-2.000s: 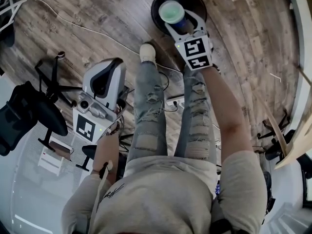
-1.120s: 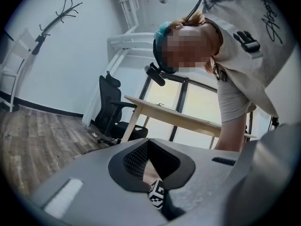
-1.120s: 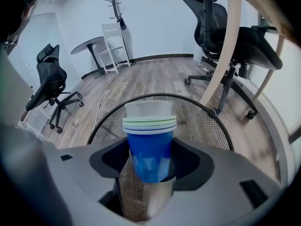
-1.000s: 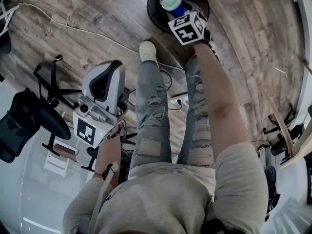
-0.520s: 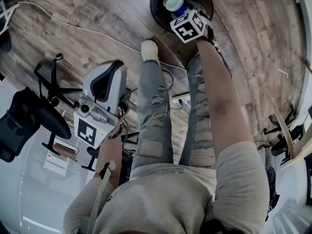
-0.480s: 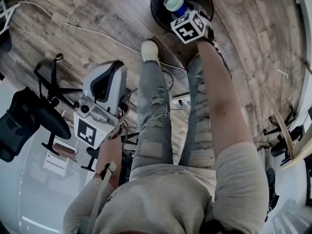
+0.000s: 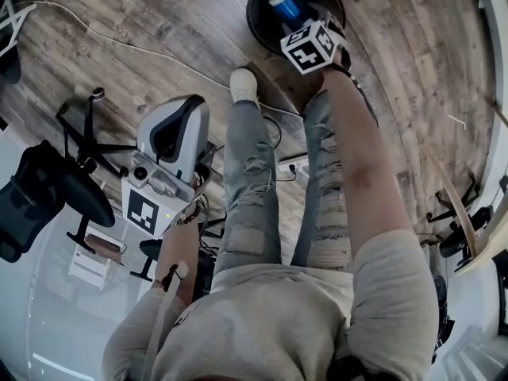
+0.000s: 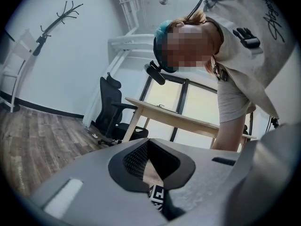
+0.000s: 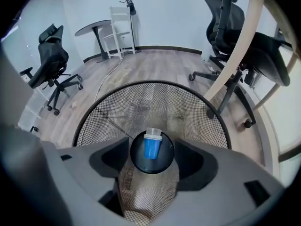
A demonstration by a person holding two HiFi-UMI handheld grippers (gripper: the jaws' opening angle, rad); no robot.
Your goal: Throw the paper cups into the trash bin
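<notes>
Right gripper: your jaws are apart over the trash bin. Blue paper cup is inside, seemingly at the bottom, so this cup is done. Left gripper: jaws together, holding nothing.

A blue paper cup with a white rim is inside the trash bin, over its dark bottom; the bin is round, black wire mesh, standing upright.
</notes>
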